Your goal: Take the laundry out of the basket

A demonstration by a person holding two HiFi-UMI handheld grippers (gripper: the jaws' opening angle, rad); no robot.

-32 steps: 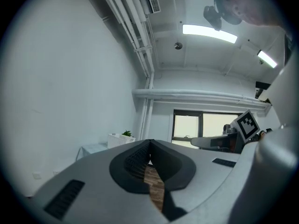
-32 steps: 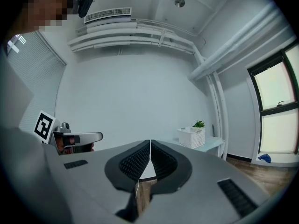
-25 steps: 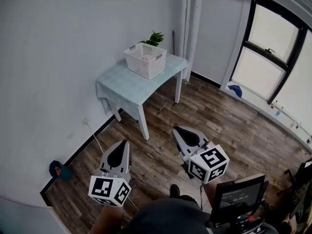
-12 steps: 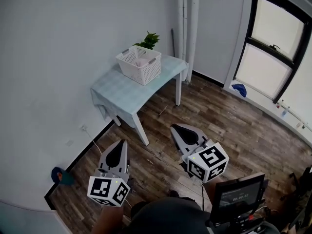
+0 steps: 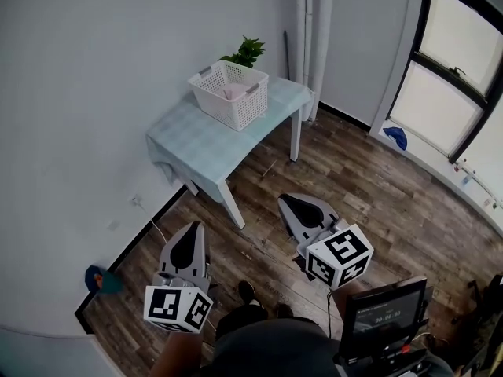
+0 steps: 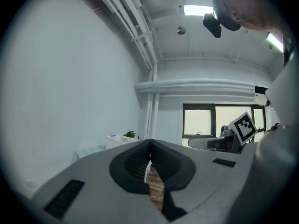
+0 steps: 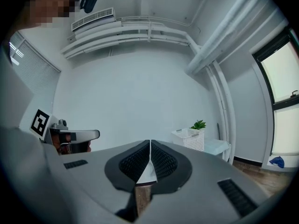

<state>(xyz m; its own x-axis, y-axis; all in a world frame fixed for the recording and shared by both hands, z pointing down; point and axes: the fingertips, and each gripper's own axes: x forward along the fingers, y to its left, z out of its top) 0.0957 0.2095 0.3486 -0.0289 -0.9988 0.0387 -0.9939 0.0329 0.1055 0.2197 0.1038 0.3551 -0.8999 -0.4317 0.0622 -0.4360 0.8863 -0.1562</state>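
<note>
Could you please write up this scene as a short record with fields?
Basket: white, on the table's far end, in front of a plant
Laundry: pink, inside the basket, not yet removed
Left gripper: shut, empty, over the floor, short of the table
Right gripper: shut, empty, over the floor too

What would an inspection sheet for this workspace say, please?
Surface: table, pale checked top.
Job's things: white basket at the table's far end, pink laundry inside.
Clutter: plant behind the basket; blue object on the floor by the wall; blue cloth under the window.
Tools: left tool and right tool both shut, empty, well short of the table.
Cables: white cable at the wall's foot.
Surroundings: wood floor, corner pipes, window at right.
</note>
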